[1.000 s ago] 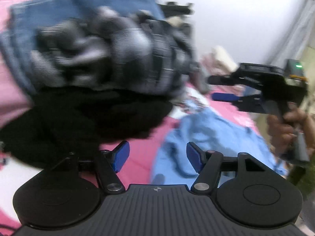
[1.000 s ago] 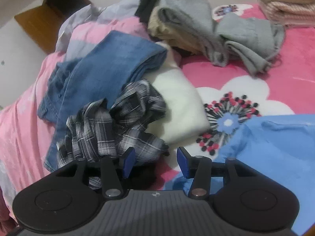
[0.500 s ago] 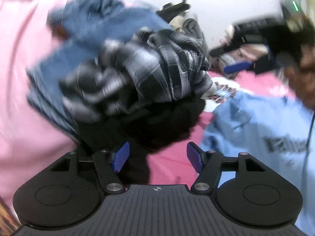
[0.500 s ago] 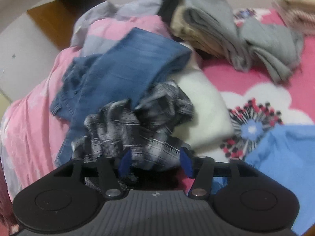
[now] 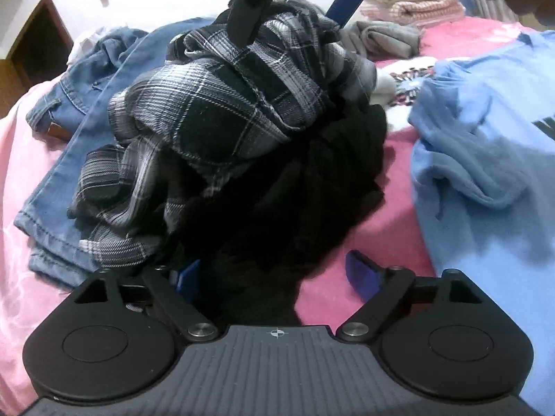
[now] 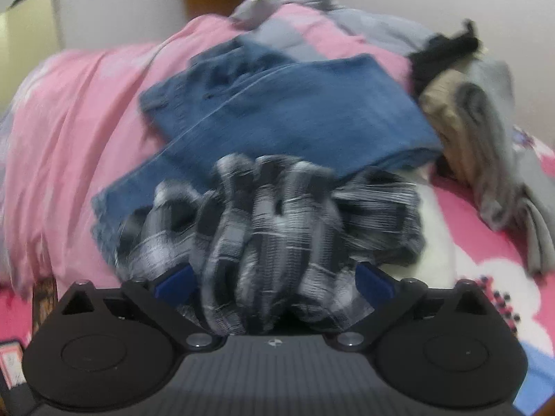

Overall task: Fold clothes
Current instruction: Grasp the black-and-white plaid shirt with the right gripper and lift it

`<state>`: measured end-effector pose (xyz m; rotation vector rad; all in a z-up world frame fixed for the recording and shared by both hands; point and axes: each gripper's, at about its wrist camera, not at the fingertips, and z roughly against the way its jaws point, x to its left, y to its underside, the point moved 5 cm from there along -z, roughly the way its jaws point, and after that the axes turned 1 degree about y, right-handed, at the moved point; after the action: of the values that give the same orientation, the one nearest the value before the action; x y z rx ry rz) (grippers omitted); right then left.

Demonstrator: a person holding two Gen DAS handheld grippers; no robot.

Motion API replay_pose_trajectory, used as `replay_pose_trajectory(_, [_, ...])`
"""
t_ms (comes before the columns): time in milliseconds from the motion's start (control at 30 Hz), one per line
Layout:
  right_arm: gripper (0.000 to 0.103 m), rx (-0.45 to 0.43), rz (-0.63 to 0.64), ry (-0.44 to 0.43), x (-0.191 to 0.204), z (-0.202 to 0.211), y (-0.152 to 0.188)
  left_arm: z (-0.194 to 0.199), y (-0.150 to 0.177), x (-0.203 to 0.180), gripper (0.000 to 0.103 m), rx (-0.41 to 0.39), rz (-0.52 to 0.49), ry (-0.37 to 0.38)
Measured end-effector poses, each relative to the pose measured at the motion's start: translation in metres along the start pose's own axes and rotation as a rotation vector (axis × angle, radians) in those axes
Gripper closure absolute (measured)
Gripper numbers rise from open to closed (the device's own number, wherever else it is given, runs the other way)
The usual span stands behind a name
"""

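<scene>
- Two hand-held grippers work one heap: the left hand-held gripper sits low at the near side of the pile, and the right hand-held gripper comes down onto the pile's top from the far side.
- Left jaws are opening, blue pads well apart; a crumpled black garment bulges between them, but neither pad visibly presses on it.
- Right jaws are opening too, spread wide, with the bunched black-and-white plaid shirt swelling up between the pads; no pinch on the cloth can be made out, and that view is blurred.
- From the left wrist view the right fingers poke into the top folds of the plaid shirt.
- Plaid shirt lies on top of the black garment and against folded blue denim jeans, which stretch toward the bed's left edge.
- Light blue T-shirt with dark lettering lies spread along the right side of the pink floral bedspread, just beside the black garment.
- Far edge of the bed: a rumpled grey garment, and behind it a folded stack of cream and pink-striped cloth.
- White folded cloth peeks out beside the plaid shirt in the right wrist view.
</scene>
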<state>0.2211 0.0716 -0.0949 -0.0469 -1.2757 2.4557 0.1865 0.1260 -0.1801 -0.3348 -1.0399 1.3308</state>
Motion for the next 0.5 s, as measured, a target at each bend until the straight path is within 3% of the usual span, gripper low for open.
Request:
replay_pose_trajectory(167, [0.000, 0.034, 0.191, 0.047, 0.022, -0.030, 0.003, -0.010, -0.004, 0.006, 0.027, -0.036, 0.049, -0.049])
replay_pose_trajectory(300, [0.000, 0.053, 0.151, 0.023, 0.021, -0.052, 0.004, -0.006, -0.003, 0.011, 0.043, -0.075, 0.083, -0.072])
replay_pose_trajectory(333, [0.007, 0.052, 0.132, 0.015, 0.021, -0.053, 0.003, -0.003, -0.003, 0.015, 0.050, -0.086, 0.105, -0.067])
replay_pose_trajectory(467, [0.058, 0.038, 0.057, -0.012, 0.022, -0.039, 0.004, 0.014, -0.006, 0.022, 0.068, -0.142, 0.163, -0.046])
replay_pose_trajectory(500, [0.062, 0.031, 0.049, -0.011, 0.023, -0.034, 0.004, 0.019, -0.007, 0.023, 0.069, -0.158, 0.178, -0.046])
